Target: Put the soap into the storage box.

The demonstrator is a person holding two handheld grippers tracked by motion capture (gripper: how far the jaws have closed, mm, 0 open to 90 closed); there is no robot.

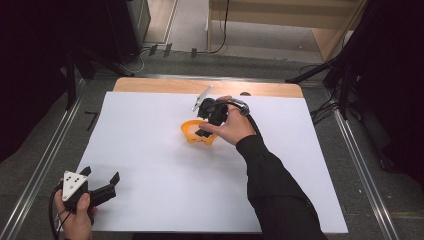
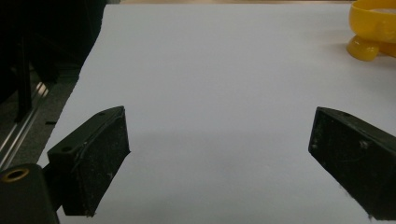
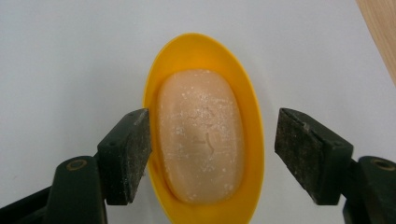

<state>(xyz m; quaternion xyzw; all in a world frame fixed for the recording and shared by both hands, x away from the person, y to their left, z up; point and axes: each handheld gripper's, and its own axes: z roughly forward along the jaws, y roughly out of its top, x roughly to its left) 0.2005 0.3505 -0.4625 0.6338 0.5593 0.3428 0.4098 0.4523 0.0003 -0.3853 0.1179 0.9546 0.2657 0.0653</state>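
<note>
Right gripper [image 1: 202, 129]: I hold it above the oval yellow plastic soap dish [image 3: 205, 135], pointing down into it. In the right gripper view my fingers [image 3: 128, 156] stand apart on either side of the dish, pads clear of the pale peach oval soap bar [image 3: 201, 135] lying inside it. Nothing is gripped; the bar rests in the dish, lengthwise along it.

Dish position: on the white paper sheet [image 1: 150, 150] that covers the wooden counter [image 1: 150, 85], towards the far side, slightly right of centre. In the left gripper view the dish's rounded yellow foot touches the sheet at far right.

Left gripper [image 1: 102, 184]: at the near left corner of the sheet, in my left hand [image 1: 75, 220]. Fingers [image 2: 93, 163] spread wide, nothing between them, bare sheet below. Well apart from the dish.
</note>
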